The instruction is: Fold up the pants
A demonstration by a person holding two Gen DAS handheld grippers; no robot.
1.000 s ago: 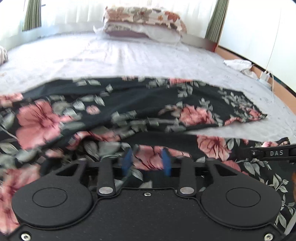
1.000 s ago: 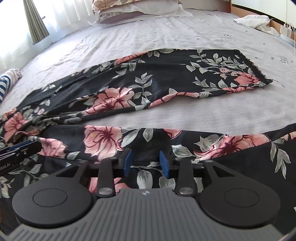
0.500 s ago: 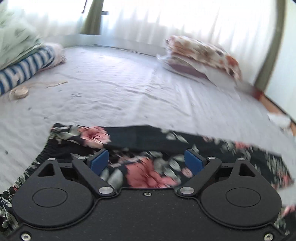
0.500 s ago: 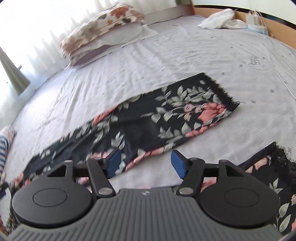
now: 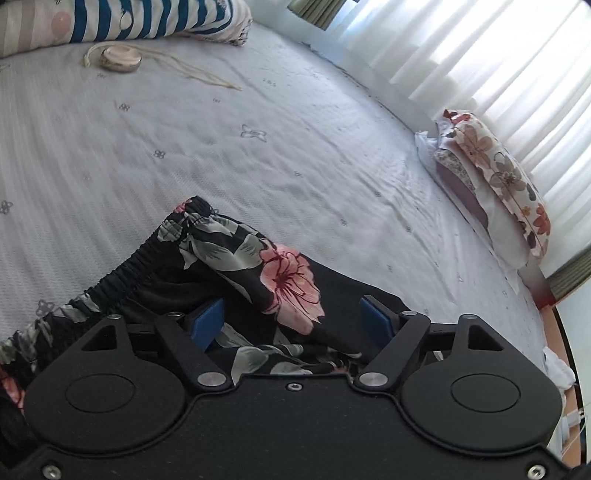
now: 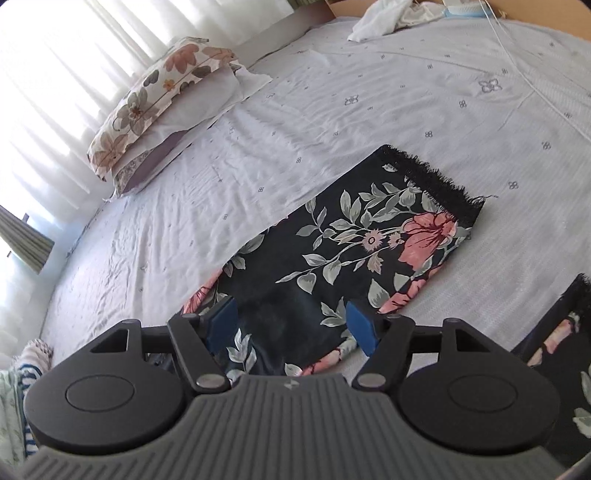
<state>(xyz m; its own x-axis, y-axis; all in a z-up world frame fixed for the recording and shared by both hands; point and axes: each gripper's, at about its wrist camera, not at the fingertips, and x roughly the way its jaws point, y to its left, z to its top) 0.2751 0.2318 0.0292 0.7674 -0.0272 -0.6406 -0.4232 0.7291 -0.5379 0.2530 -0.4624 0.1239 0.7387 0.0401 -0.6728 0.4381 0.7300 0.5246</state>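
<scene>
The black floral pants (image 5: 258, 273) lie flat on the bed. In the left wrist view I see the elastic waistband (image 5: 122, 273) end, with a fold of fabric between my fingers. My left gripper (image 5: 293, 323) is open just above that fabric. In the right wrist view one leg (image 6: 354, 243) stretches away to its fringed hem (image 6: 436, 181). The other leg's hem (image 6: 569, 317) shows at the right edge. My right gripper (image 6: 291, 325) is open above the leg, holding nothing.
The bed has a pale grey sheet (image 5: 221, 147). A floral pillow stack (image 6: 159, 99) lies by the curtained window. Striped bedding (image 5: 122, 18) and a corded round object (image 5: 120, 57) lie at the far left. White cloth (image 6: 384, 18) lies at the bed's far corner.
Both grippers were shut on the pants a second ago. They have opened, let go and risen; the left swung toward the waistband, the right toward the leg hem.
</scene>
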